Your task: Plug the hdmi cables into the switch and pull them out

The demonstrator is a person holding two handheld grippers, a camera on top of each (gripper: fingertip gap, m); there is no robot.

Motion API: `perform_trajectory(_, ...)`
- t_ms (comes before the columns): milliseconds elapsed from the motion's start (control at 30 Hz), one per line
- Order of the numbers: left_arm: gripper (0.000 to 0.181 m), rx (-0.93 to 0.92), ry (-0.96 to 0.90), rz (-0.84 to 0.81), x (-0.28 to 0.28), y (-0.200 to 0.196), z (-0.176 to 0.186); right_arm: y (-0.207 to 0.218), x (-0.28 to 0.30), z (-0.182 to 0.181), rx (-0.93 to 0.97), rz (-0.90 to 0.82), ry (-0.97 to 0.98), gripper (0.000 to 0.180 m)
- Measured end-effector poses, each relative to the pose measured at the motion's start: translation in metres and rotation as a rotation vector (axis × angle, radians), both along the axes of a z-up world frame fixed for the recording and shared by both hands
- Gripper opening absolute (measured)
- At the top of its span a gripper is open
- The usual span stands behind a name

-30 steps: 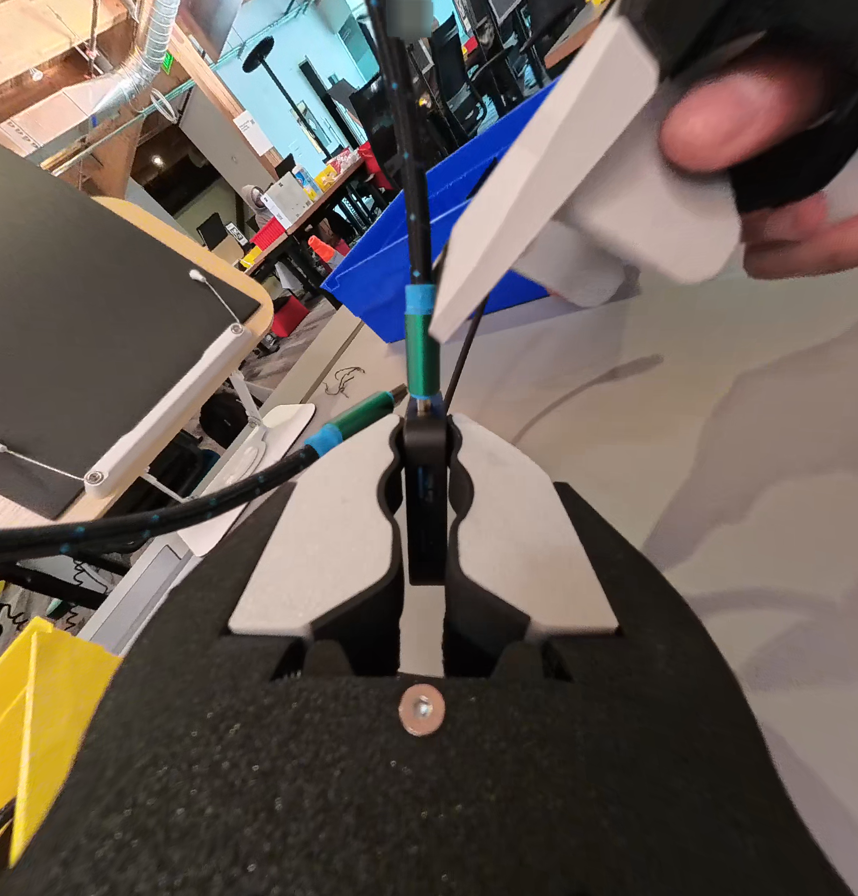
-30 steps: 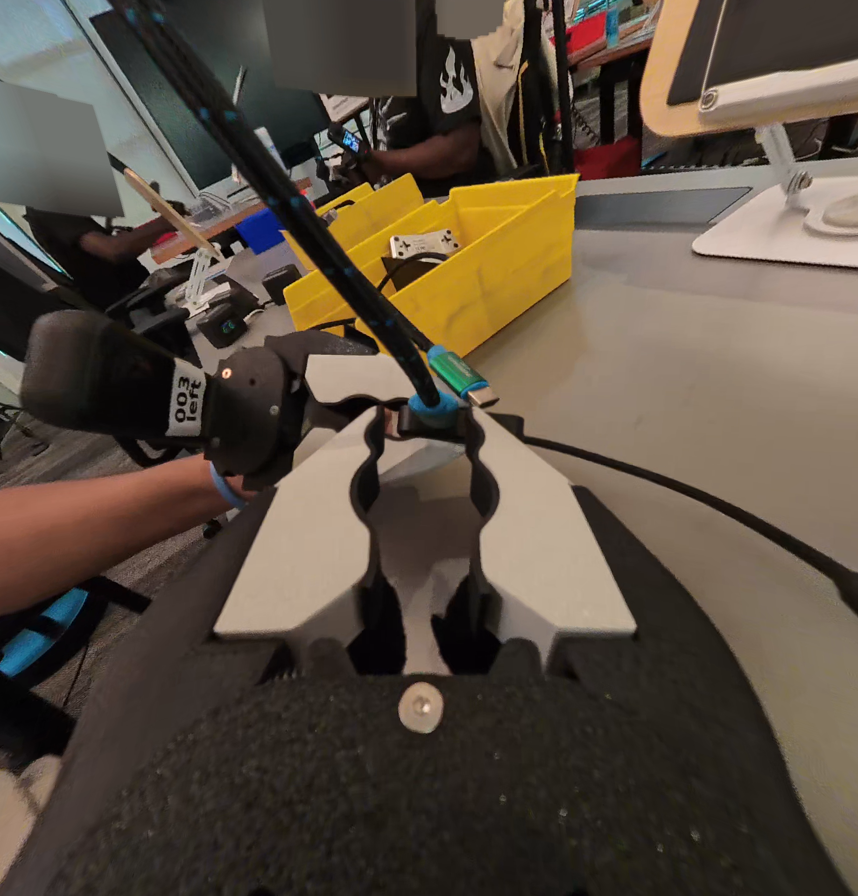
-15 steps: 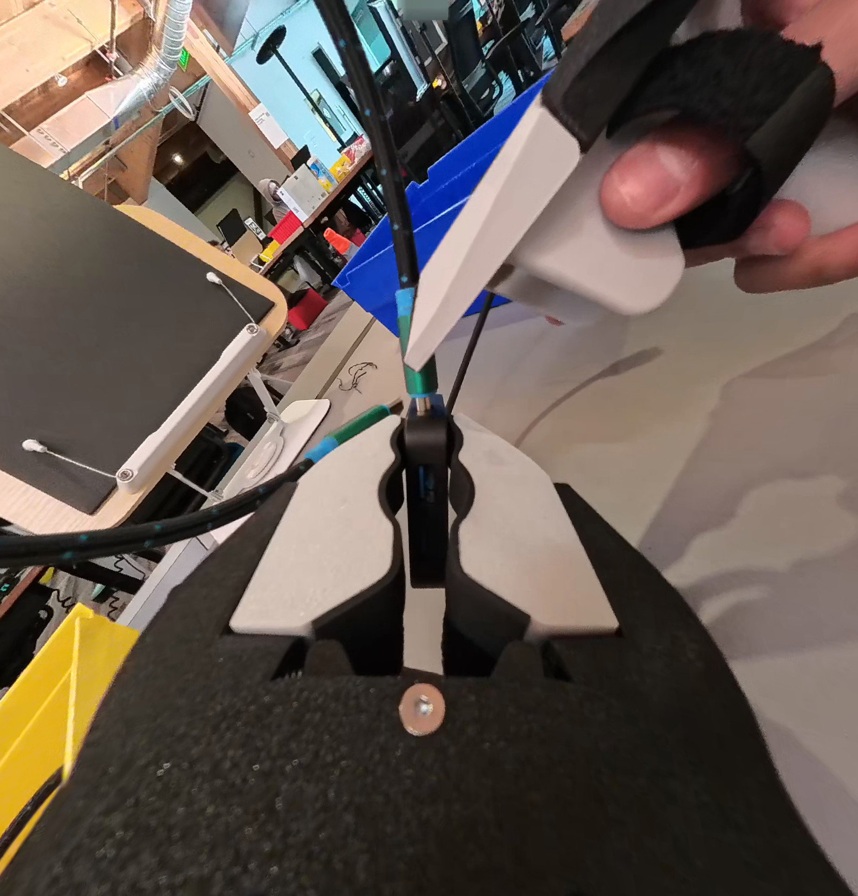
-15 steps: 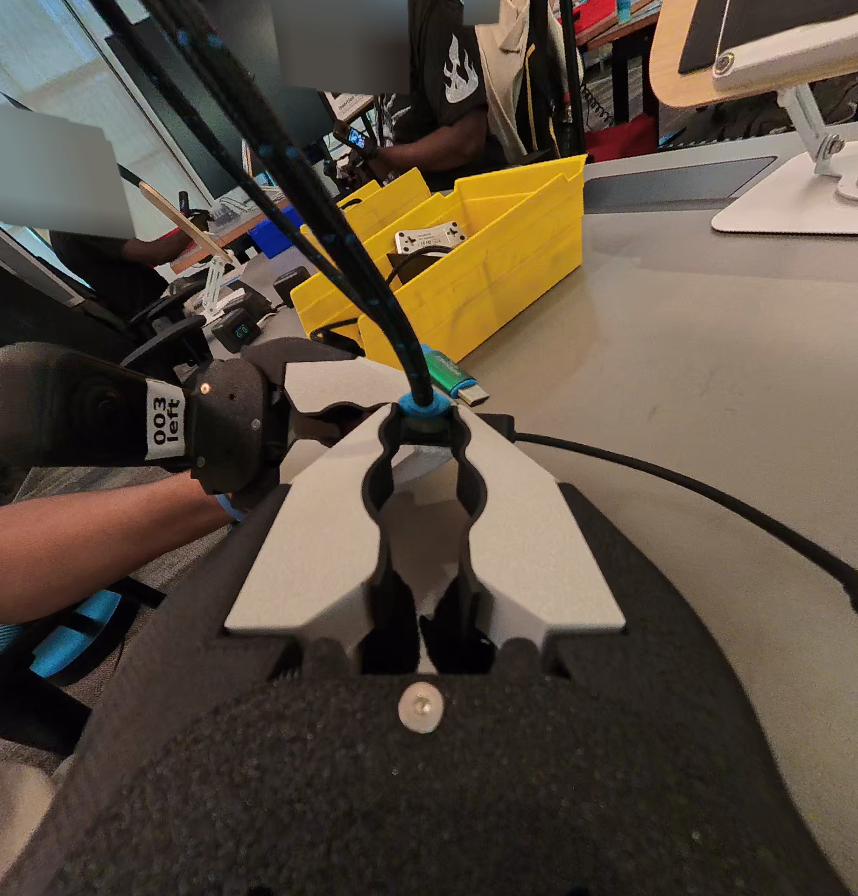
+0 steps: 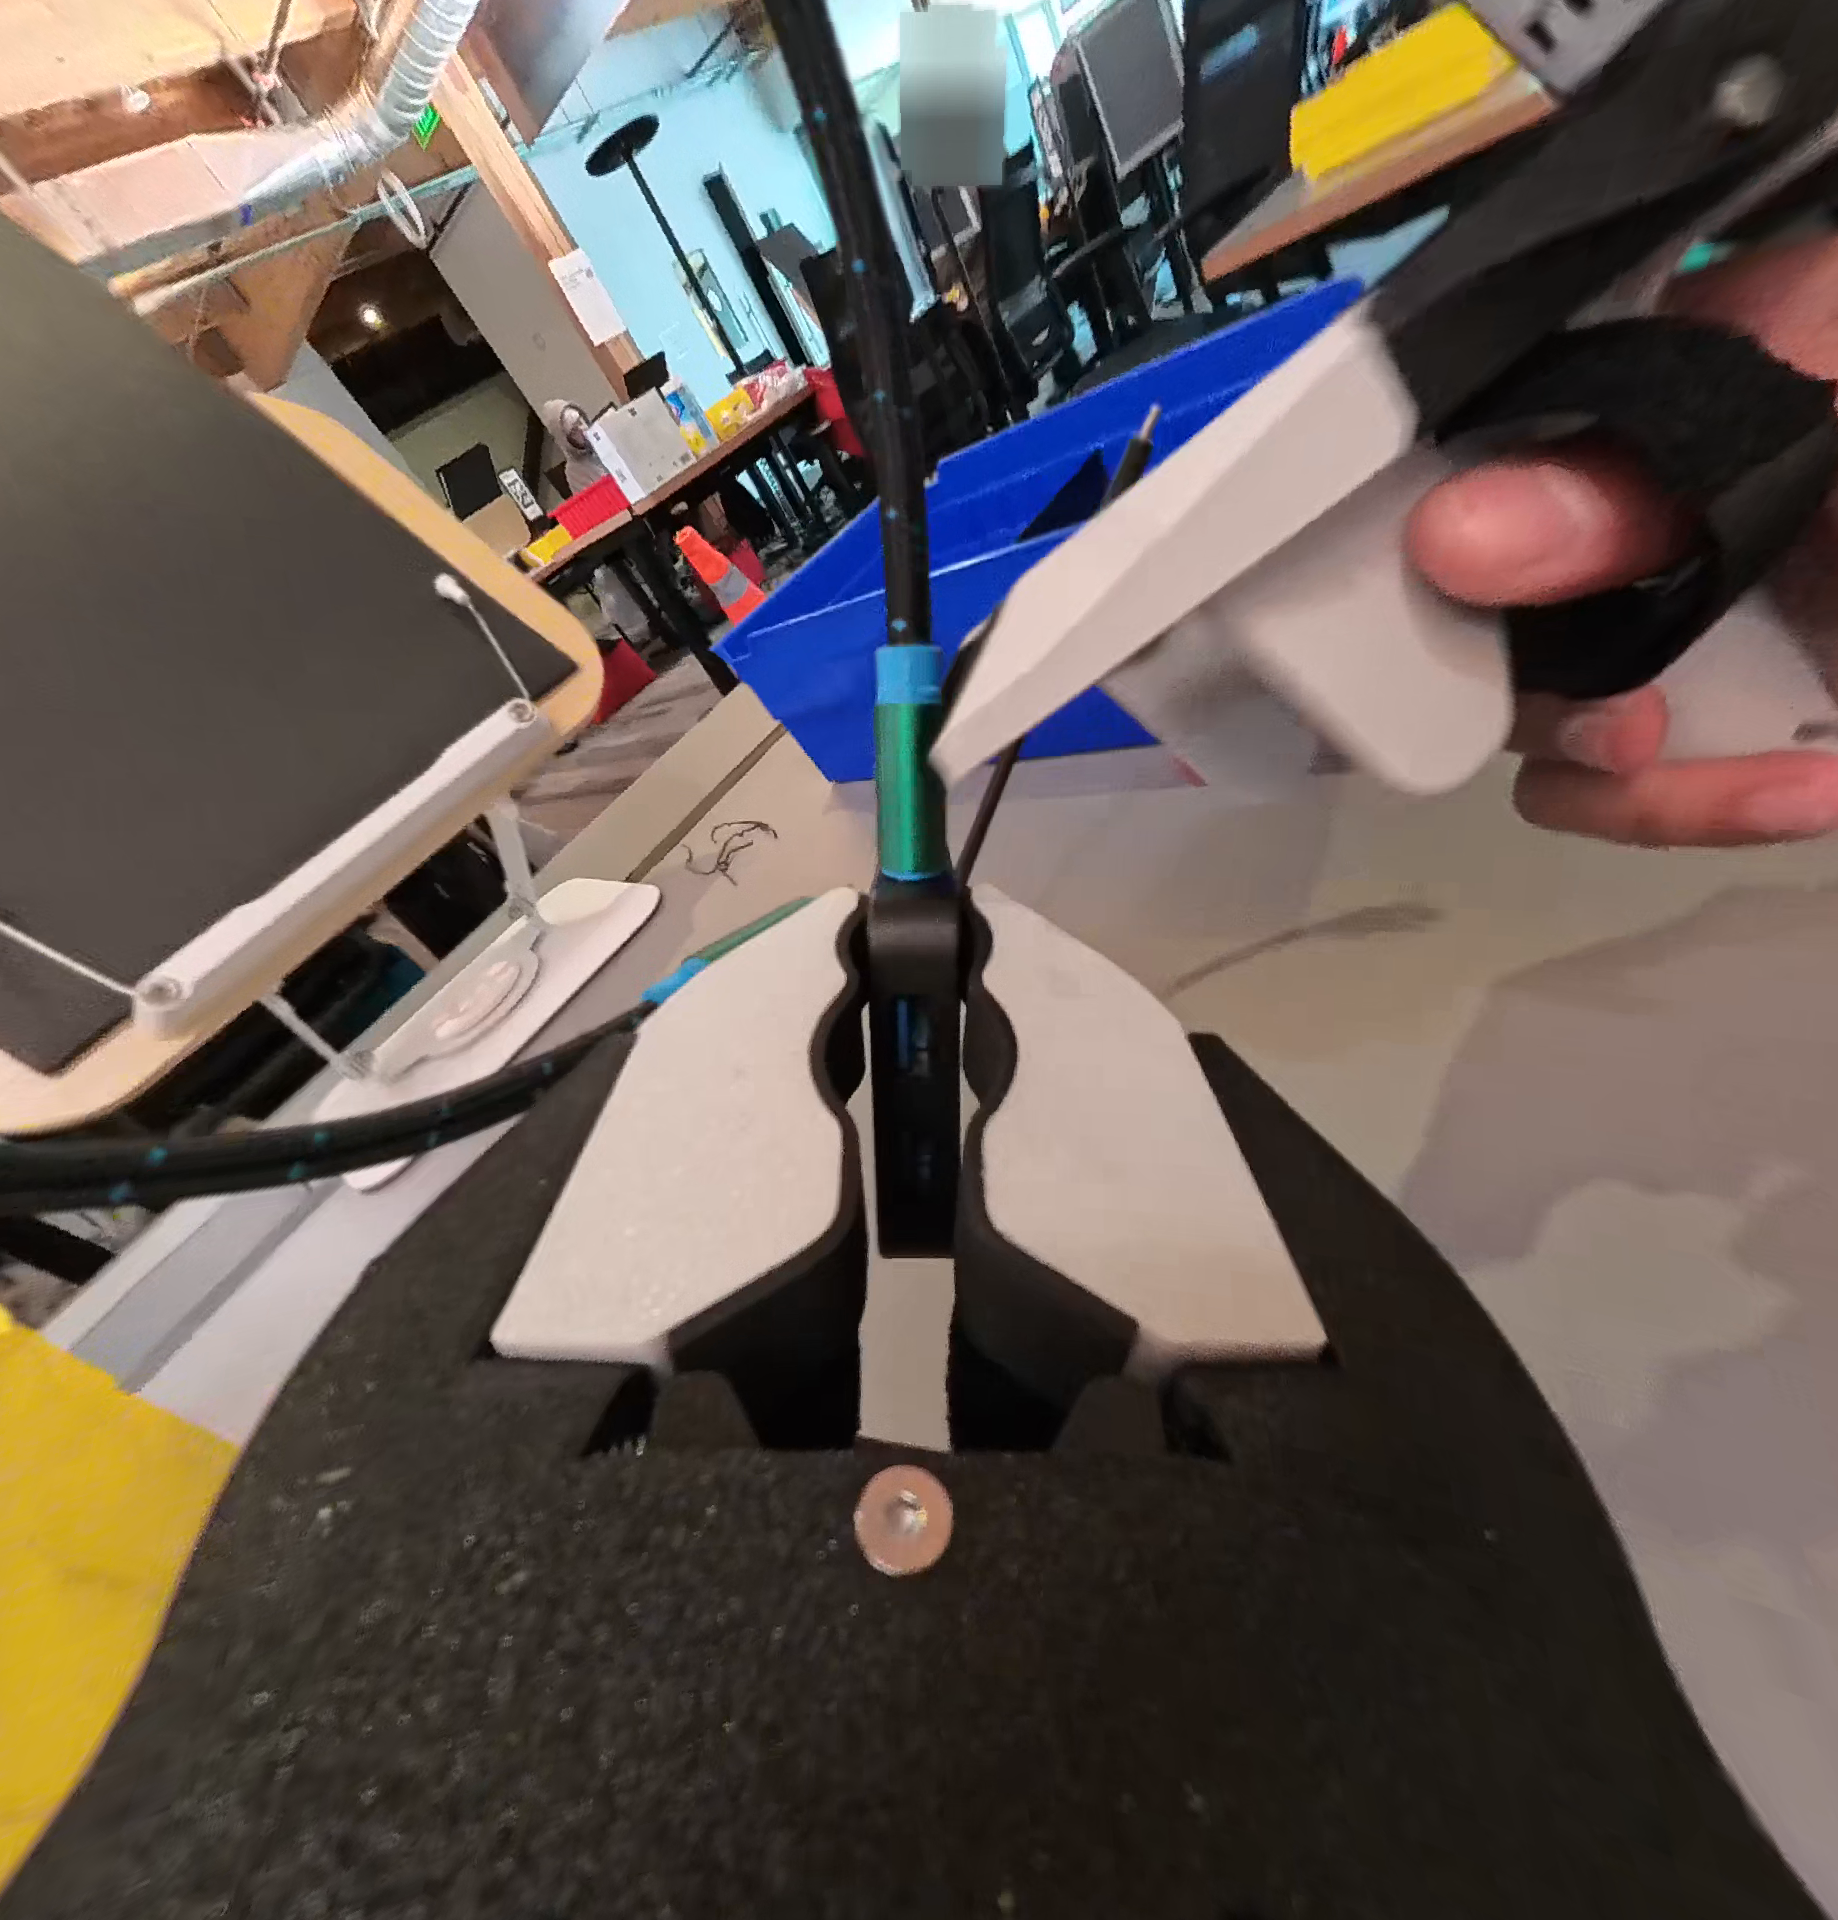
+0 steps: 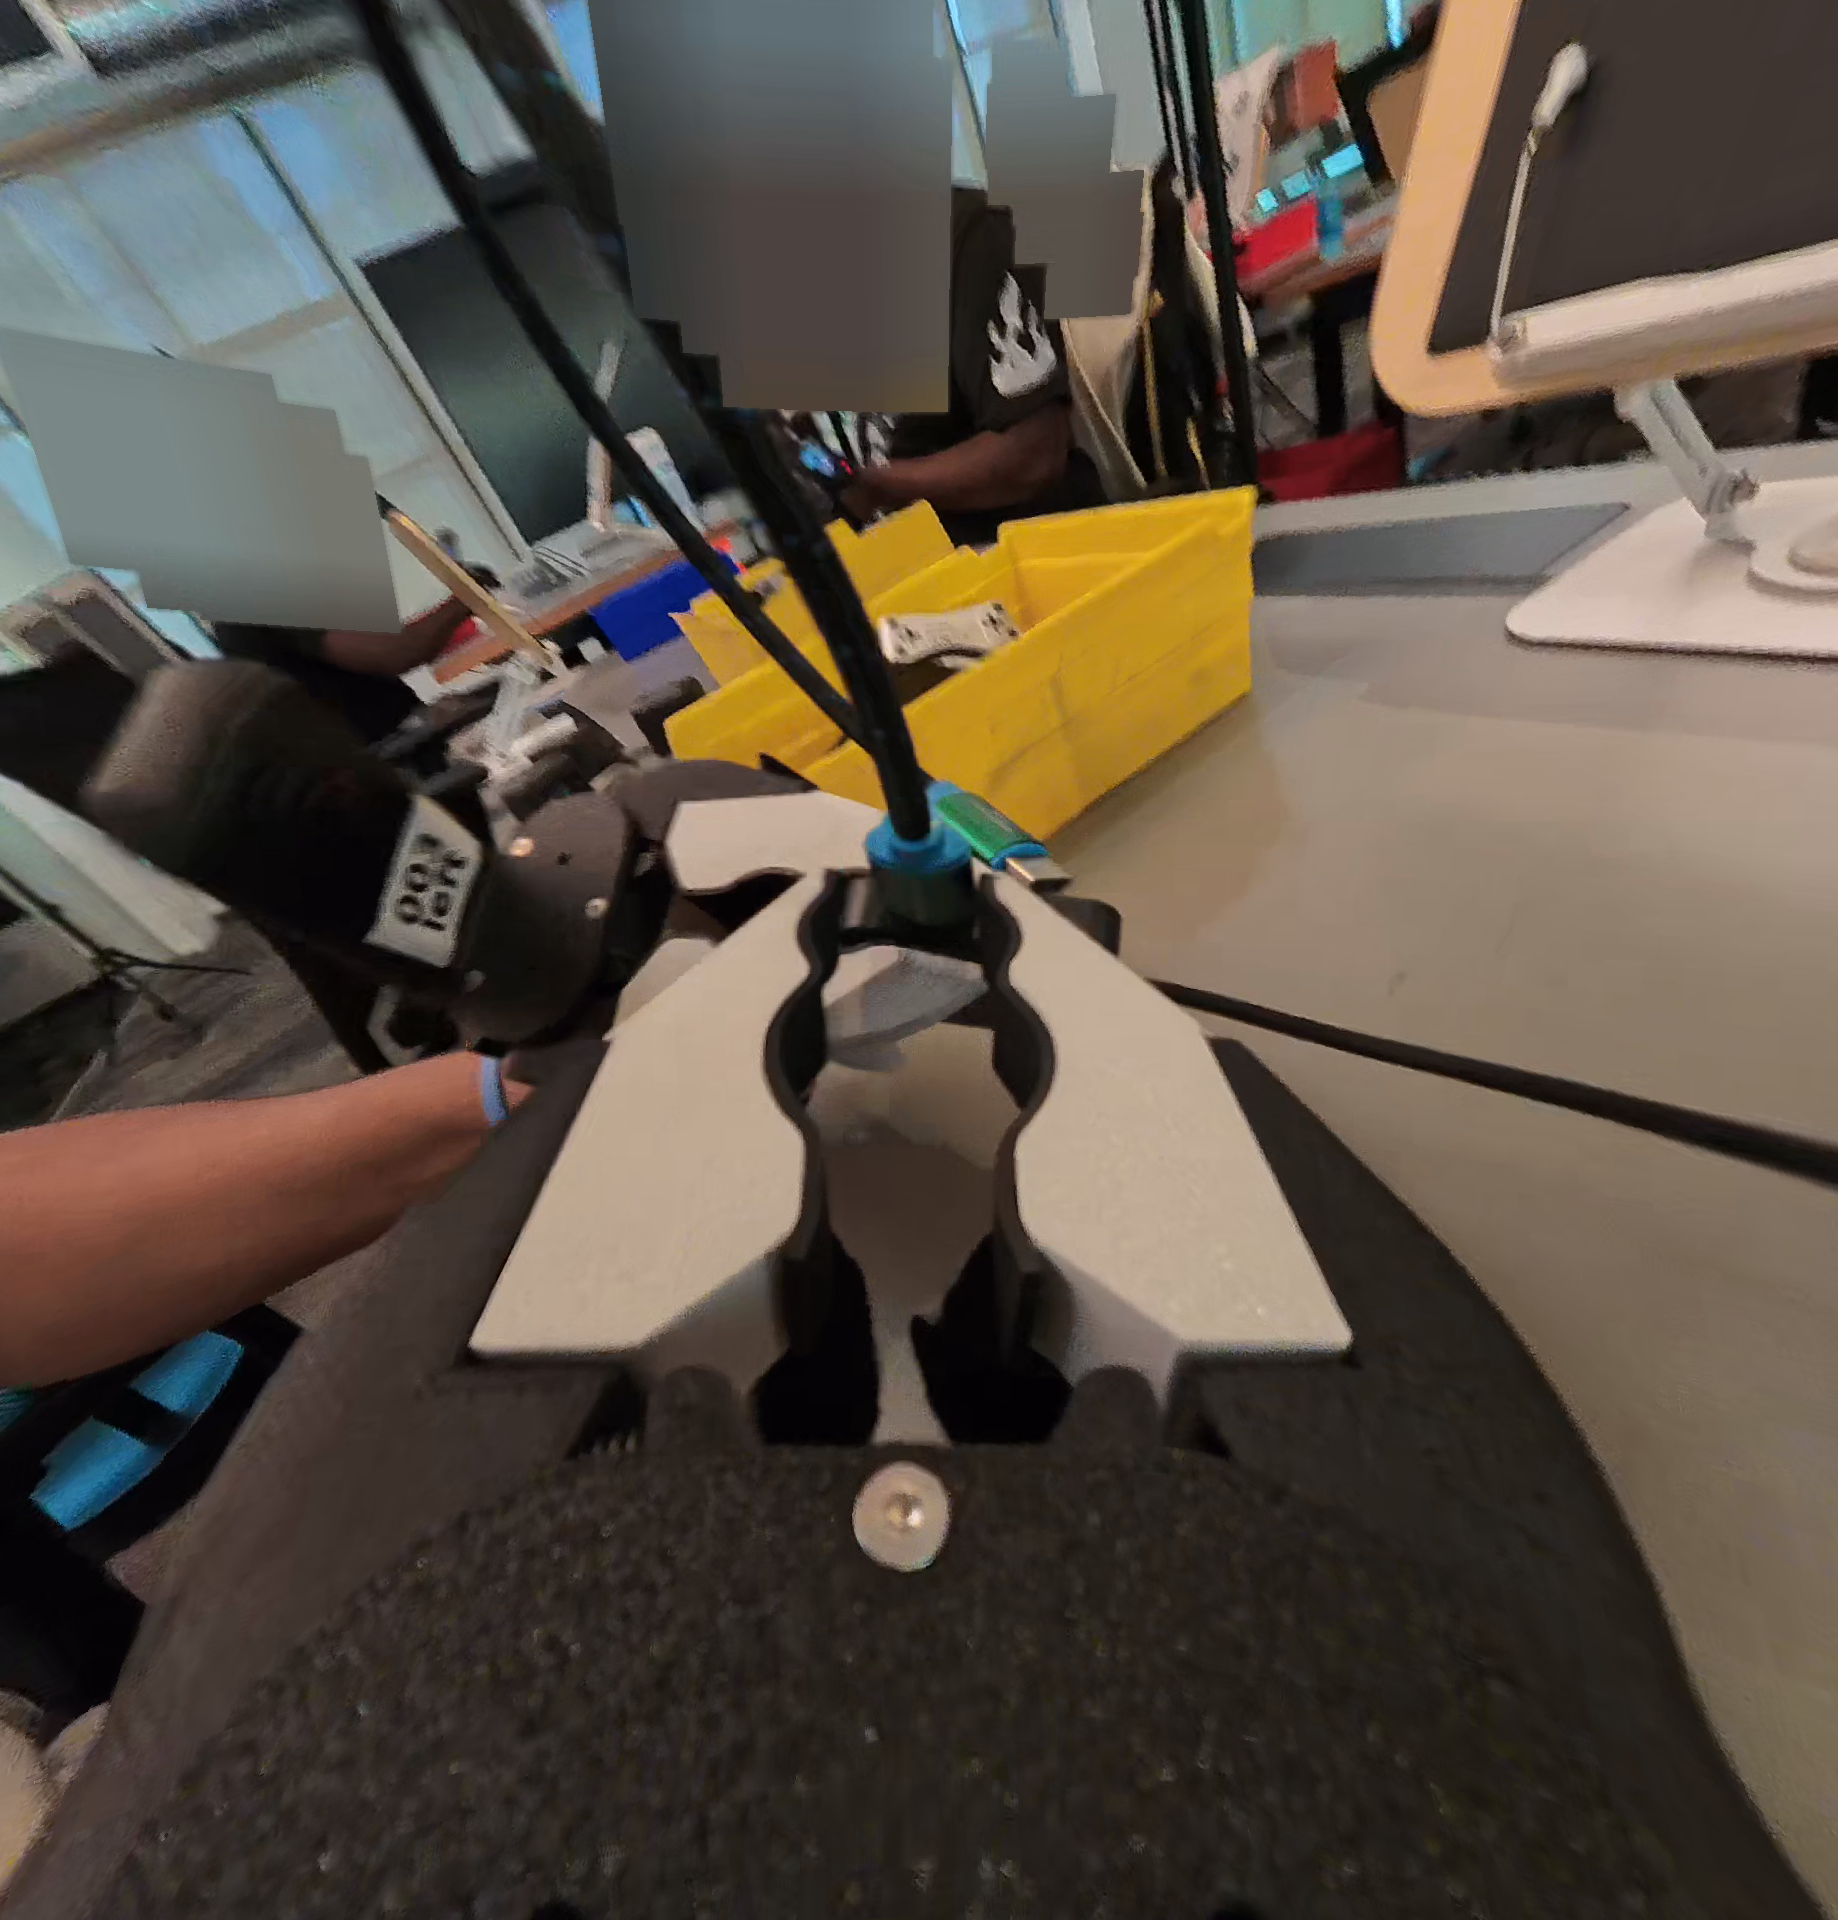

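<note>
My left gripper [image 5: 915, 935] stays clamped on the black switch [image 5: 915, 1081], held up off the table. Right gripper [image 6: 910, 899] has slid up the green plug [image 5: 907, 790], jaws closed round its blue collar, plug still seated, so pull-out's prob next.

Two cables [image 5: 899, 436] [image 5: 302, 1138], one switch [image 5: 915, 1060], two bins [image 5: 956, 582] [image 6: 1091, 665]

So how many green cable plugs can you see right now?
2. One green plug stands upright in the top of the black switch that the left gripper clamps. The other green plug lies loose on the table beside the yellow bin. More may be hidden.
</note>
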State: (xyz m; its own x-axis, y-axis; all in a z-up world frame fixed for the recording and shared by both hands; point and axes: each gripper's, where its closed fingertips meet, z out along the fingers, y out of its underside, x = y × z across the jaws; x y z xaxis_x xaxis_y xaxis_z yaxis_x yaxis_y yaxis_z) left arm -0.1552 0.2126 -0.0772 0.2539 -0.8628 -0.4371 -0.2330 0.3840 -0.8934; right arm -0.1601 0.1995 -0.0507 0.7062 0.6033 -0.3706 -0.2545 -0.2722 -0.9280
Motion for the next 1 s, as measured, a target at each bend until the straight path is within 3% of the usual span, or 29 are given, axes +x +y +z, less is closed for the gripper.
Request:
perform_trajectory(167, 0.014, -0.263, -0.187, -0.028, -0.018, 0.015, 0.019, -0.007, 0.027, 0.001, -0.013, 0.019, 0.137, 0.038)
perform_trajectory(333, 0.013, -0.53, -0.47, -0.248, -0.025, 0.003, 0.058, -0.005, 0.023, -0.01, -0.142, 0.154, 0.358, 0.042)
perform_trajectory(567, 0.014, -0.738, -0.562, -0.478, -0.016, -0.025, 0.071, -0.019, -0.01, 0.017, -0.04, 0.346, 0.479, 0.036)
perform_trajectory(633, 0.014, -0.78, -0.577, -0.54, -0.016, -0.032, 0.072, -0.022, -0.013, 0.016, -0.016, 0.344, 0.417, 0.018)
perform_trajectory(700, 0.015, -0.817, -0.58, -0.571, -0.017, -0.035, 0.073, -0.028, -0.014, 0.019, 0.025, 0.355, 0.352, 0.014)
perform_trajectory(833, 0.02, -0.755, -0.506, -0.538, -0.02, -0.038, 0.068, -0.031, 0.006, 0.039, 0.071, 0.318, 0.347, 0.013)
perform_trajectory(1000, 0.025, -0.702, -0.421, -0.508, -0.03, -0.044, 0.057, -0.028, 0.078, 0.073, 0.106, 0.183, 0.404, 0.013)
